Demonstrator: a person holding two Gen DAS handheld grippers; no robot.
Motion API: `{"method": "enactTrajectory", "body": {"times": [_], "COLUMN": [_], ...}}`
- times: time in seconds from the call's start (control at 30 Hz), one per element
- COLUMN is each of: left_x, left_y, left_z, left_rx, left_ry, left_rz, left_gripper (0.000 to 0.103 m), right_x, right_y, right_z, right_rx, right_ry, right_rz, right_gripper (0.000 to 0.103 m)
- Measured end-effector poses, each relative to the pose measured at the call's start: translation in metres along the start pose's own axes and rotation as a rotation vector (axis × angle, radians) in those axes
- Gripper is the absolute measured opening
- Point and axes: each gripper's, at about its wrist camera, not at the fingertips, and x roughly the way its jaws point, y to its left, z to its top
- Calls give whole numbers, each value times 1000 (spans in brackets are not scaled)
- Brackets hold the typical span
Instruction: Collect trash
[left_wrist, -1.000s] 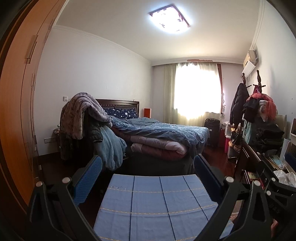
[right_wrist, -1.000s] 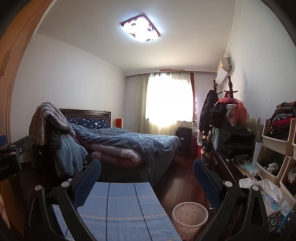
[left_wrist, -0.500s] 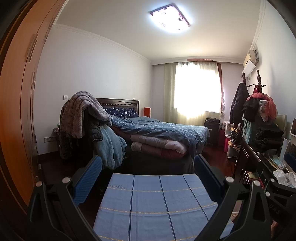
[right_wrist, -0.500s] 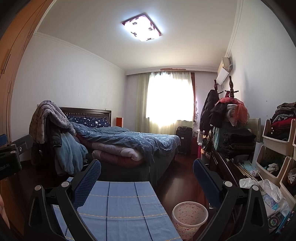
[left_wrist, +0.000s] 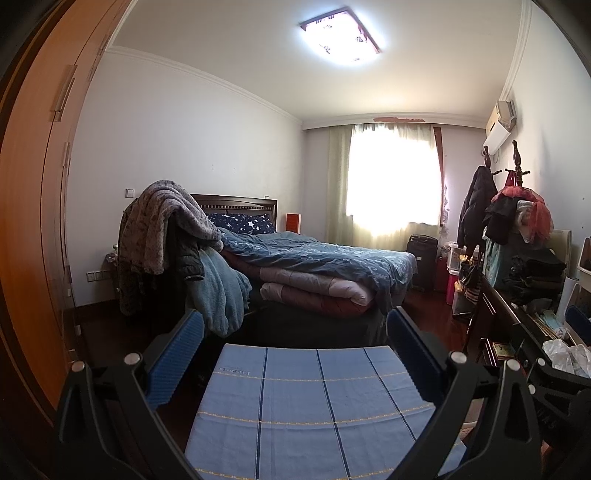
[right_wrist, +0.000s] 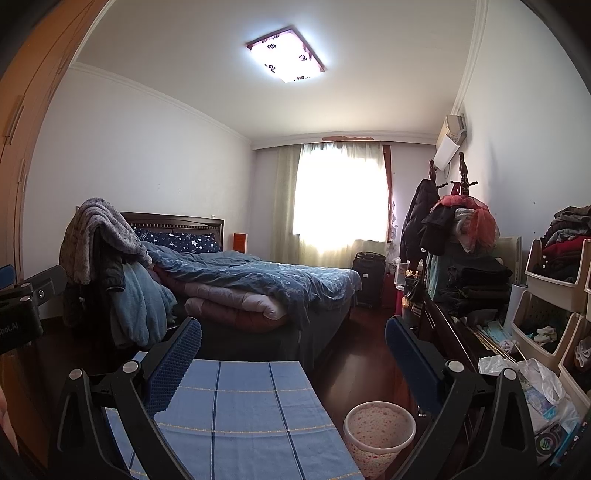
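A small pink speckled waste bin (right_wrist: 378, 430) stands on the dark floor just right of a blue checked cloth surface (right_wrist: 251, 413). My right gripper (right_wrist: 293, 350) is open above that cloth, nothing between its blue pads. In the left wrist view my left gripper (left_wrist: 295, 341) is also open and empty, above the same blue cloth (left_wrist: 314, 406). A crumpled white plastic bag (right_wrist: 532, 376) lies on the cluttered dark dresser at the right, also seen as the bag (left_wrist: 565, 354) from the left. The left gripper's body (right_wrist: 22, 306) shows at the right view's left edge.
A bed (right_wrist: 258, 284) with piled quilts fills the middle. A chair draped with blankets and clothes (left_wrist: 170, 243) stands at its foot. Wooden wardrobe doors (left_wrist: 37, 184) line the left. Stacked clothes bins (right_wrist: 554, 295) and a coat rack (right_wrist: 458, 214) crowd the right wall.
Both views have shifted only slightly; the grippers stay open and hold nothing.
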Motion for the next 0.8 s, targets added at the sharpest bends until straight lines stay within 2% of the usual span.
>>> {"method": "enactTrajectory", "body": {"times": [0.8], "left_x": [2], "left_y": [-2], "left_z": [-8], "left_rx": [10], "left_ry": [6], "left_rz": [-30], "left_gripper": [100], "right_x": [2], "right_y": [-1], "right_z": [-5], "right_rx": [-4], "right_ry": [14], "right_rz": [7], "right_gripper": [99]}}
